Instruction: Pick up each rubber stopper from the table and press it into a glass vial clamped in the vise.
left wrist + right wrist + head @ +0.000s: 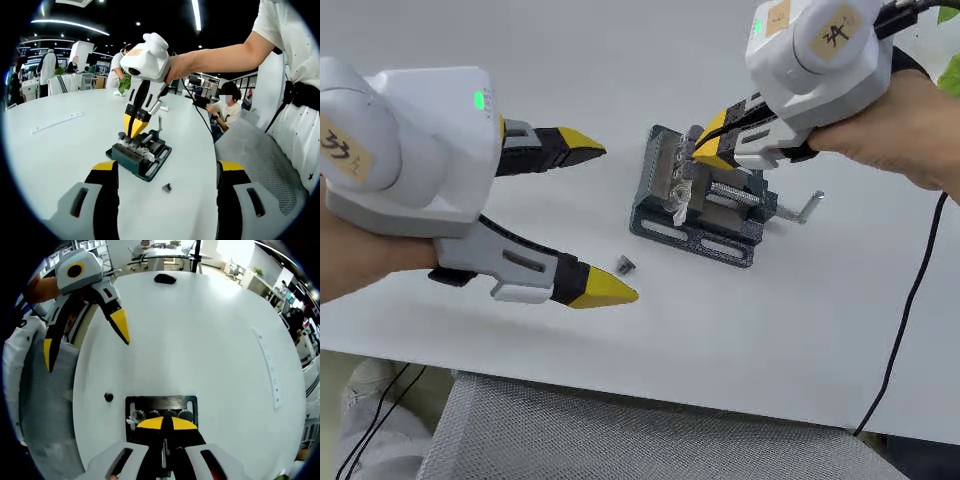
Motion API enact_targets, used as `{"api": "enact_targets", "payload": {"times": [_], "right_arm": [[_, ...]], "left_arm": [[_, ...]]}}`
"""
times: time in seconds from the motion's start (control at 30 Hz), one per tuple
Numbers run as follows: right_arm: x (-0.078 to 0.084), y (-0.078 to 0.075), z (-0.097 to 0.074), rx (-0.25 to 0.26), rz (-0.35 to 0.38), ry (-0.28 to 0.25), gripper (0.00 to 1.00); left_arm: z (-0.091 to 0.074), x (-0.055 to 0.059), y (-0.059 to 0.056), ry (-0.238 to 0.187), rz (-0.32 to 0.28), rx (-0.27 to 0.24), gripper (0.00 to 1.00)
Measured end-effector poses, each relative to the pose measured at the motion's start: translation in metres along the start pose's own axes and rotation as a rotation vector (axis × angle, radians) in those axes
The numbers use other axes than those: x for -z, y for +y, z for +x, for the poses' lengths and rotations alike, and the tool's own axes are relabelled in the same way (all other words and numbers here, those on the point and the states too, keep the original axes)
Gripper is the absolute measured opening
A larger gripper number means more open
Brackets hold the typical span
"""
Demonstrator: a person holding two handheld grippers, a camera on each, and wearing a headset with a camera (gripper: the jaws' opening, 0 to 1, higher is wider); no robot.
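Your right gripper has its jaws closed tip to tip, directly above the vials in the vise, likely to push a stopper home. The vials stand upright, mouths toward those jaws. Your left gripper is spread wide and empty. The loose rubber stopper lies on the worktop just ahead of its jaws, too small to tell its axis.

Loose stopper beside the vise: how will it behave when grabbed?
Stopper looks tiny beside the open left gripper, so probably light and easily flicked. Lying on the smooth white table, it may skid or roll if nudged.
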State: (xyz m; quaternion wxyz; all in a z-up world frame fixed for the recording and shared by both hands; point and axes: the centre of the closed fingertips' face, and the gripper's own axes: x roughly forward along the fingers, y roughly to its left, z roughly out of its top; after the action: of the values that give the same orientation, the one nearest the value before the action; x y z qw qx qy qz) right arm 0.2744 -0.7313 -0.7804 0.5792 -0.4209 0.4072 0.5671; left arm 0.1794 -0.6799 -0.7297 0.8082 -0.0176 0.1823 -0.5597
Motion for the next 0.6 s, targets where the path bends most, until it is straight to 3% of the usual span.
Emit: {"api": "enact_targets", "payload": {"times": [0.13,0.47,0.6], "right_arm": [[0.0000,-0.0003,0.0007,0.005,-0.061,0.008,0.00],[0.0011,-0.0016,0.0008,0.005,-0.126,0.026,0.00],[0.0015,0.0026,0.0010,-0.009,-0.140,0.025,0.07]], "left_arm": [[-0.0002,-0.0006,0.0002,-0.001,0.000,-0.001,0.79],[-0.0005,-0.0007,0.0001,-0.002,-0.005,-0.004,0.78],[-0.0003,-0.0009,-0.0007,-0.001,-0.005,-0.004,0.78]]}}
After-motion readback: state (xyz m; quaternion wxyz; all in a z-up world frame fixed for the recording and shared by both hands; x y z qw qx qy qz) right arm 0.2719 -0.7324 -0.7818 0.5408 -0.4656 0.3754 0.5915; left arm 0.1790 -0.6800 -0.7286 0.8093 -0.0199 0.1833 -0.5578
